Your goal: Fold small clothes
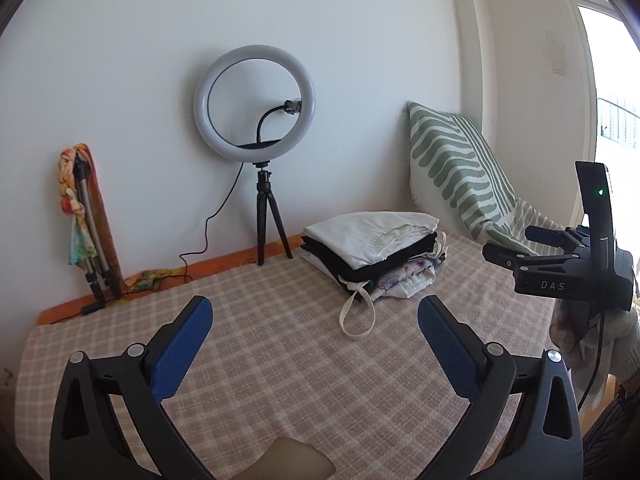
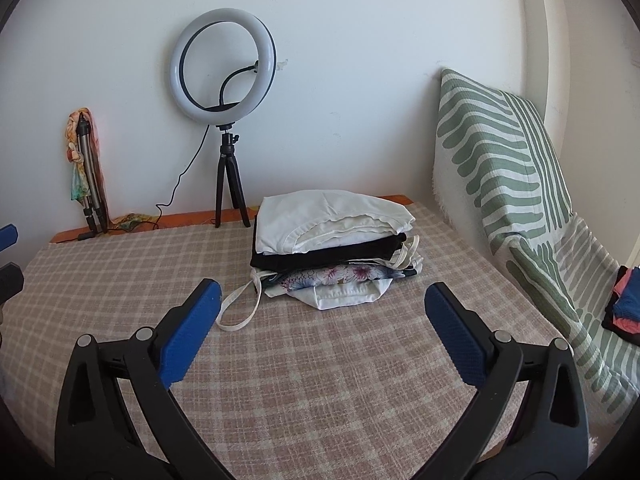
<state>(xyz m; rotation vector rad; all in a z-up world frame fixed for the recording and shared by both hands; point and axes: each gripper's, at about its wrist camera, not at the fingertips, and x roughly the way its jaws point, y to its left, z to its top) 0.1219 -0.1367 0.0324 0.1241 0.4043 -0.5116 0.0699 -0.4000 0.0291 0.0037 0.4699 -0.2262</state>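
Two grippers, the left gripper (image 1: 316, 316) and right gripper (image 2: 322, 306), hover over the checked bench (image 2: 320, 380) with jaws spread wide and nothing between them. Ahead, near the wall, sits the stack of folded clothes (image 2: 334, 240), a white garment (image 2: 320, 216) on top, beside a ring light (image 2: 222, 68).

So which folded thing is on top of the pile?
The white garment is on top; the black one lies under it, the flowery one lower still.
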